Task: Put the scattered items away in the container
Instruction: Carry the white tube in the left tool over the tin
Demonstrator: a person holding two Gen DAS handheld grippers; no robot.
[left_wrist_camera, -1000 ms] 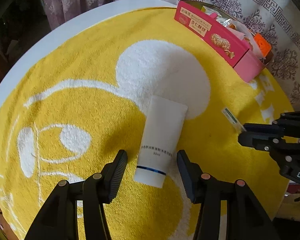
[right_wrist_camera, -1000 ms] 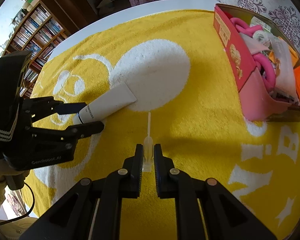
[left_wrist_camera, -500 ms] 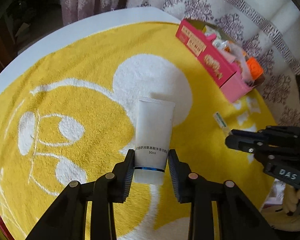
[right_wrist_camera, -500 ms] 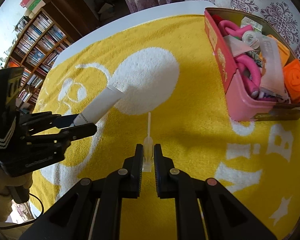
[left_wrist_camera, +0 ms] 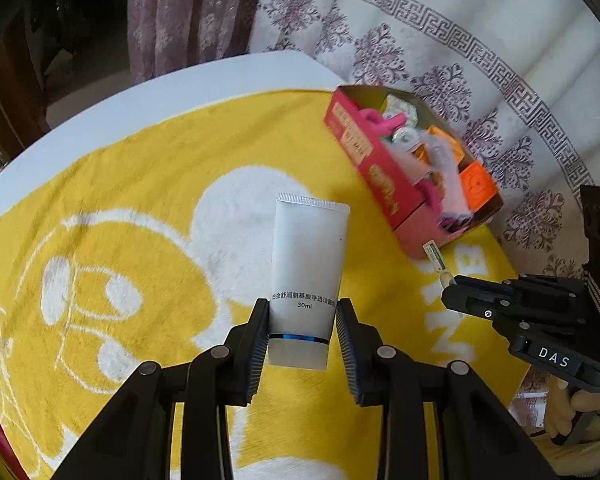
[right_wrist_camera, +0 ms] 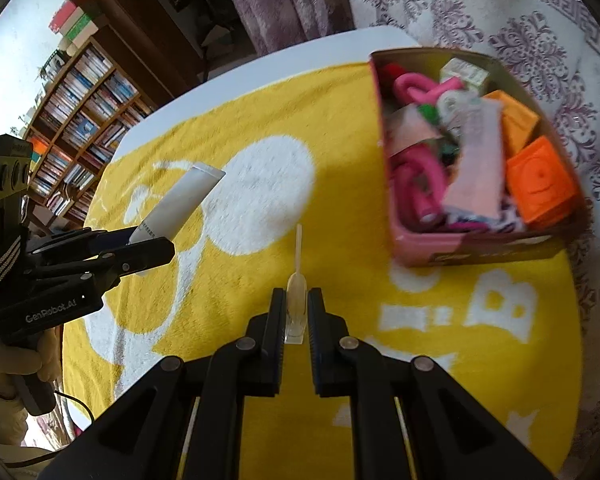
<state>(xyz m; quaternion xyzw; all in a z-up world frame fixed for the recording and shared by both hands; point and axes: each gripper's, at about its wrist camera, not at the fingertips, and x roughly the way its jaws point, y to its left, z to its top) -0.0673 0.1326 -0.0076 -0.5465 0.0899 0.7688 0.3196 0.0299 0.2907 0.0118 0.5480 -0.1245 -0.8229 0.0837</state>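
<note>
Fluffy yellow towel is covering the surface; above it, left gripper jaws are clamping a smooth white tube, right gripper jaws are pinching a thin translucent dropper. Beyond it, the pink box is holding orange blocks and pink pieces.

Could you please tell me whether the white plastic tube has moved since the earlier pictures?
Yes: the white plastic tube, gripped by the left tongs, has lifted off the yellow towel.

Home living room, packed bookshelf, patterned curtain, towel-covered table
</note>
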